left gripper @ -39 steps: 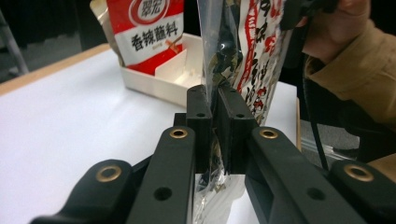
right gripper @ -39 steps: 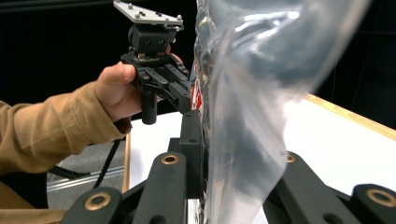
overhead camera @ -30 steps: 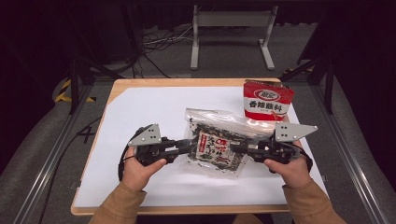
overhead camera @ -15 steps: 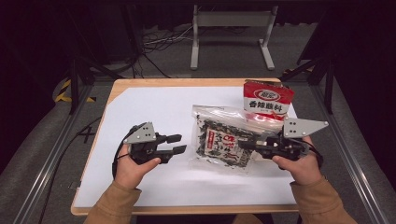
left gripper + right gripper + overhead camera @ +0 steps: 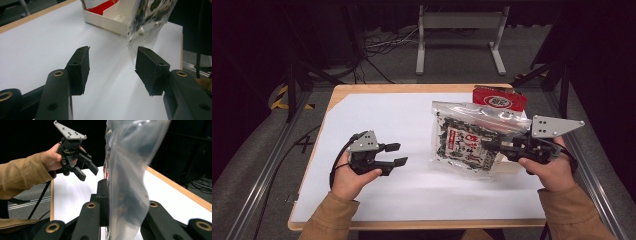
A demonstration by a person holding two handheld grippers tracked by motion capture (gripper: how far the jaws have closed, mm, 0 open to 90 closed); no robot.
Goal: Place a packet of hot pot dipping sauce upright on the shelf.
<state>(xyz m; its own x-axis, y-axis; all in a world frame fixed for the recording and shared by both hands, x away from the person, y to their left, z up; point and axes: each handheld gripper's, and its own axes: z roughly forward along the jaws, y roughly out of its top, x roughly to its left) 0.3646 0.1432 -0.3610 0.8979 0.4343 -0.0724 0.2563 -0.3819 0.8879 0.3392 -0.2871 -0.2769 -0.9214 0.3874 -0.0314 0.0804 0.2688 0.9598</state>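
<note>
Right gripper, black with a grey three-cornered plate, has its jaws clamped on the edge of a clear plastic zip bag of dark dried pieces with a red-and-white printed label. In the high view the bag hangs from that grip, raised and tilted over the right half of the white sheet covering the wooden table. Its lower edge looks close to the sheet; whether it touches cannot be told. In the right gripper view the bag's plastic film runs upright between the two black jaws, pressed flat by them.

Left gripper, held in the person's left hand, sits left of centre over the sheet, well apart from the bag. Its jaws have just been opening and now stand about halfway apart with nothing between them. The left gripper view confirms this: both black pads are bare, white sheet visible through the gap.

Behind the bag, at the far right of the table, a white open-topped box with dividers holds a red packet with a white label. The bag hangs in front of that box in the left gripper view.

Person's tan sleeves enter from the near edge.
</note>
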